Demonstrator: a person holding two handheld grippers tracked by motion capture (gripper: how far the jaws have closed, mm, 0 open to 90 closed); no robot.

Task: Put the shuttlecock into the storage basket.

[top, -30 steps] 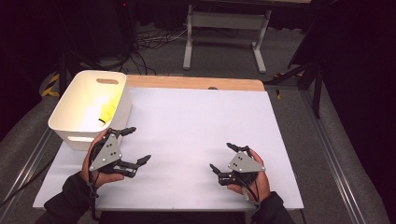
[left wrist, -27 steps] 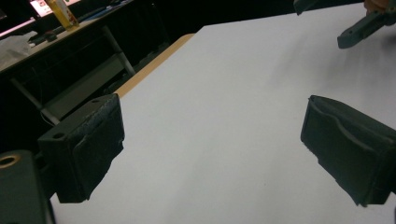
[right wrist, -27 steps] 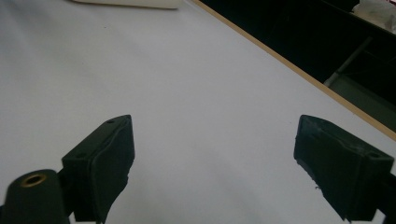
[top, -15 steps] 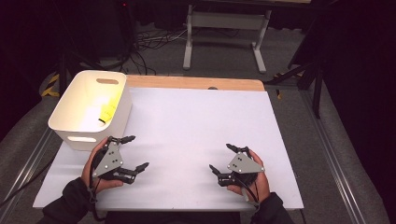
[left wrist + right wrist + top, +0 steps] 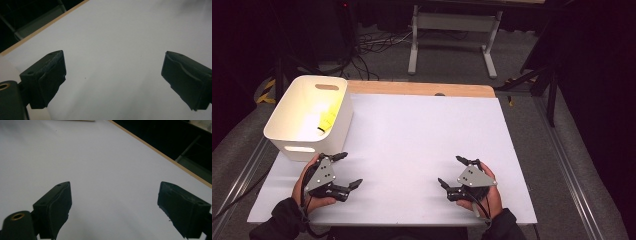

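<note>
Bin [image 5: 307,117], the white plastic one with cut-out handles, stands at the far left corner of the white table [image 5: 422,140], with something yellow [image 5: 328,119] lying inside it against the right wall; what that yellow thing is cannot be made out. Over the last second the left gripper [image 5: 348,170] has drawn back from the bin's near wall toward the person's edge of the table and now sits just short of the bin's near right corner, apart from it, its jaws spread wide with nothing between them. In the left gripper view the pads [image 5: 47,77] frame bare white tabletop. The right gripper [image 5: 453,172] has kept its place near the front right of the table, also gaping and empty, its pads [image 5: 56,207] over bare surface in the right gripper view. The retreat reads as a drop into the bin being finished, with both hands returning to rest rather than reaching for anything.
</note>
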